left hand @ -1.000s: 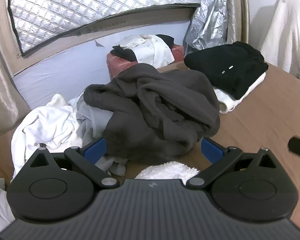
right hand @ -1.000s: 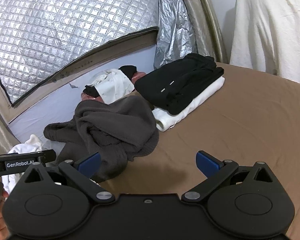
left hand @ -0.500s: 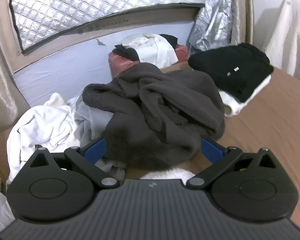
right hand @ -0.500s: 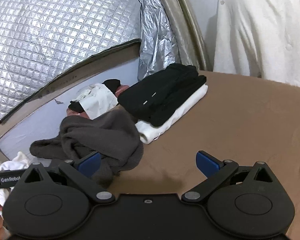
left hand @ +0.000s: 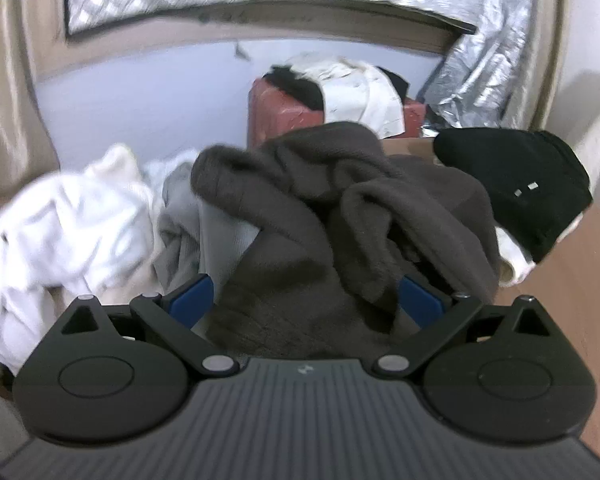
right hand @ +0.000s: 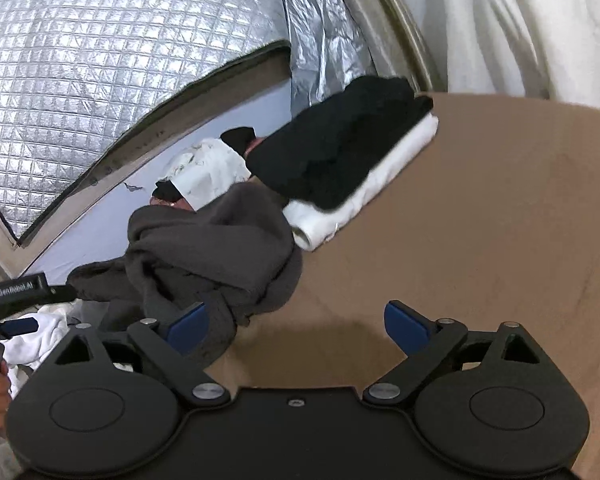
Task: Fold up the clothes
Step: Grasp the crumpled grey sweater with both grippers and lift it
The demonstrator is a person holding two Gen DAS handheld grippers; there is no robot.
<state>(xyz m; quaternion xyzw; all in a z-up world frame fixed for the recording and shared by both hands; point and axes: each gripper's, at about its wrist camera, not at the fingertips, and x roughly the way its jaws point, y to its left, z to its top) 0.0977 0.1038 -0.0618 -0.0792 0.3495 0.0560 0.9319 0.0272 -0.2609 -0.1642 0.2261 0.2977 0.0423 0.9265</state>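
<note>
We find the dark grey fleece garment (left hand: 340, 216) heaped on the brown bed surface (right hand: 500, 240), between the white laundry pile (left hand: 60, 232) and the folded black-on-white stack (right hand: 340, 160). It looks soft, bulky and light — we would take it by a hem or rolled edge, not the bunched middle. The left gripper (left hand: 304, 300) stands wide with fleece between its jaws, unpinched; the right gripper (right hand: 296, 322) is closing, holding nothing.

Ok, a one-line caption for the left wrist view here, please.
Open left gripper closing in on a crumpled dark grey garment, white laundry to its left, folded black garment to its right.
</note>
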